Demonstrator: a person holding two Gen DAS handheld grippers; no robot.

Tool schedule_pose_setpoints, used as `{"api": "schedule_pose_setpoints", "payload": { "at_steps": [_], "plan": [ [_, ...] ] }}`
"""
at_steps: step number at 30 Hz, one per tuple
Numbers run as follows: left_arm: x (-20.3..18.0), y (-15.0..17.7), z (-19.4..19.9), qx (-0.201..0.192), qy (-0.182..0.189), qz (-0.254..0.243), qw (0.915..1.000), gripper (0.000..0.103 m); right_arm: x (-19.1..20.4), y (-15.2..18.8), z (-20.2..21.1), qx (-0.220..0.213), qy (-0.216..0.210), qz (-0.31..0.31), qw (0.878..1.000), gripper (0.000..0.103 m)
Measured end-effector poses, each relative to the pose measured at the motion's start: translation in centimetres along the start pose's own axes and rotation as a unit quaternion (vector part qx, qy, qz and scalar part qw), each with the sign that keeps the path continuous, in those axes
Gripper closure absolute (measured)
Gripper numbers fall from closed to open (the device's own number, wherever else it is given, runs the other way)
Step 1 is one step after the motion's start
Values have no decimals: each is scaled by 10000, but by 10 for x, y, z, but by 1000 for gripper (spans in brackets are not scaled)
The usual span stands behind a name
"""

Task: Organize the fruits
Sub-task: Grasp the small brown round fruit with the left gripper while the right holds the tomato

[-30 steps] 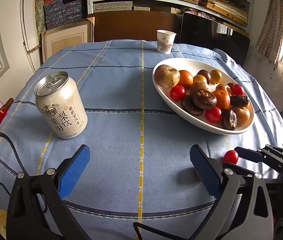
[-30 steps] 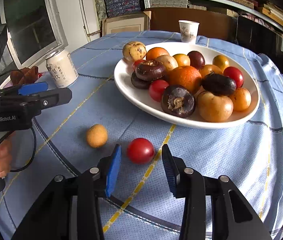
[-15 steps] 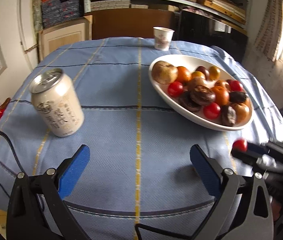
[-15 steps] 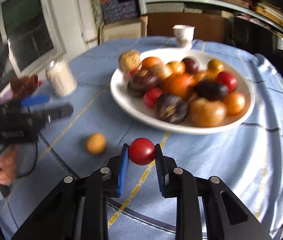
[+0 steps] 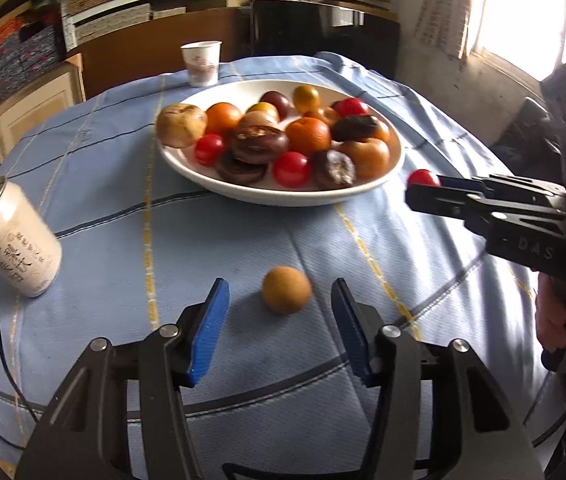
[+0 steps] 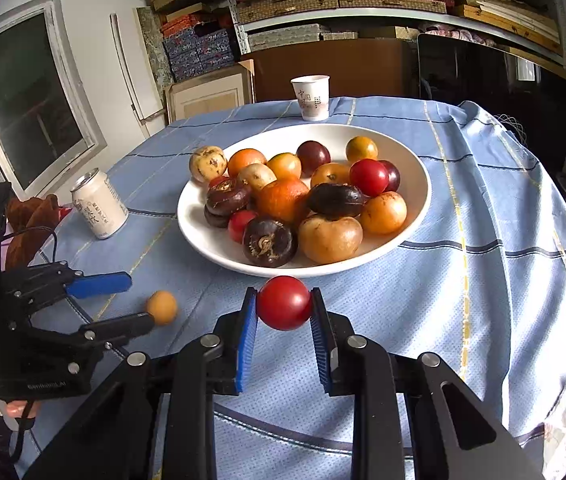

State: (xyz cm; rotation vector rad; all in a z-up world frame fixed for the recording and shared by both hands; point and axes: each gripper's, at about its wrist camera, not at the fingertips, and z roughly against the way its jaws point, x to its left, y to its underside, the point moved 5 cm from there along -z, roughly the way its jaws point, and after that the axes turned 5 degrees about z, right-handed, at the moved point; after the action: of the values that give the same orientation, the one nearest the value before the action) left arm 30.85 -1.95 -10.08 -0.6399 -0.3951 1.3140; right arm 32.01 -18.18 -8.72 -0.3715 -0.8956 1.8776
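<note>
Tablecloth of pale blue woven fabric (image 6: 483,280) with dark and yellow stripes, spread over the whole table. Wide white oval ceramic dish (image 6: 415,168) resting on it, heaped with orange, red, tan and dark brown fruits. Left gripper (image 5: 279,322), black frame with blue pads, held low over the cloth with fingers spread apart on either side of the small round tan fruit (image 5: 286,289), touching neither pad. Right gripper (image 6: 284,314), same build, clamped on the round glossy red tomato (image 6: 284,303), lifted clear of the cloth just in front of the dish's near rim. White metal drink can with dark lettering (image 6: 99,208) upright on the cloth, left of the dish. Small white paper cup with printed marks (image 6: 311,97) upright beyond the dish's far edge.
</note>
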Motion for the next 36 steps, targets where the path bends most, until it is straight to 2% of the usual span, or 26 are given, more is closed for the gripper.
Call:
{"api": "schedule_pose_setpoints", "payload": {
  "at_steps": [3,8,20,30,36],
  "plan": [
    [-4,1,-3,26,64,-73,9999,52,1,2,-2,38,-6,5,10000,77],
    [-4,0,-12,99,50,-46,9999,66,4,3,-2,47,54,70,9999,77],
    [-3,-1,-31,299,67,24,9995,70,5,5,-5,107,80,82,9999,76],
    [-3,-1,-31,285,54,38,9996,75,6,5,-6,110,101,117,9998,76],
    [-2,-2,-21,196,198,167,9995,75,10,6,-1,46,11,147,9999,77]
  ]
}}
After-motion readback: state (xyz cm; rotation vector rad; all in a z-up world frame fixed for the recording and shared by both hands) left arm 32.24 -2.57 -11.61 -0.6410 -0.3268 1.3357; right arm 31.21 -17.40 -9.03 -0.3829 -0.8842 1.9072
